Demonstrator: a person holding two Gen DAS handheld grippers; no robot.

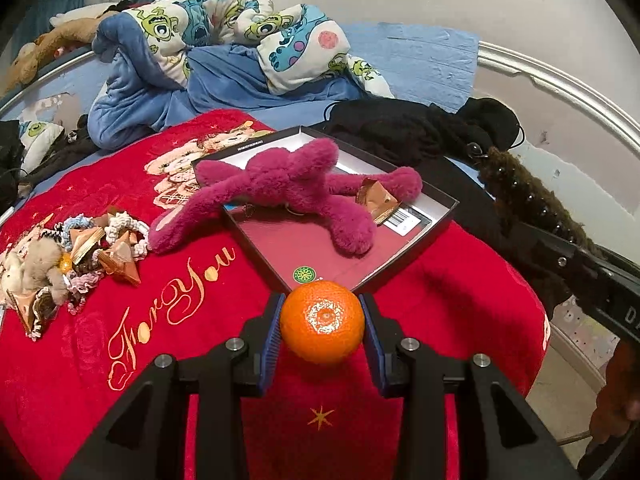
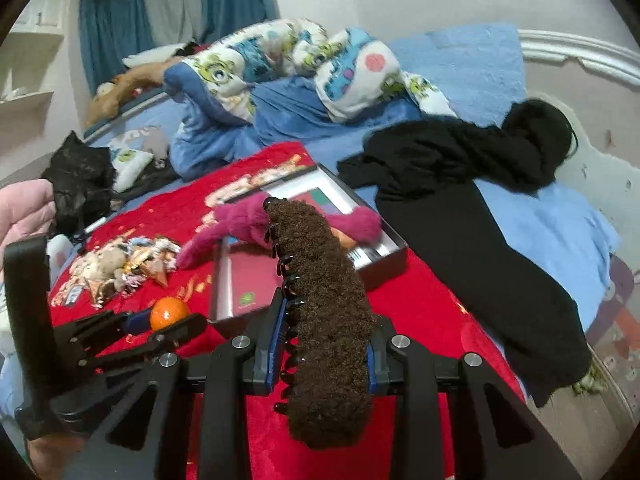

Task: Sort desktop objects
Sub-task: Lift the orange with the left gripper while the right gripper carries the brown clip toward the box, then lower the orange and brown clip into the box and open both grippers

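— Which way does the fuzzy brown hair claw (image 2: 324, 320) run in your right gripper (image 2: 326, 344)?

— Its long axis follows the fingers, one end aimed out at the open box (image 2: 384, 268), the other hanging back toward the camera; teeth face left. Your pads are clamped on its middle.

— And your left gripper (image 1: 322, 334)?

— Clenched on the orange (image 1: 322, 322), stem scar up, just before the box's near corner, above the red blanket (image 1: 140, 312).
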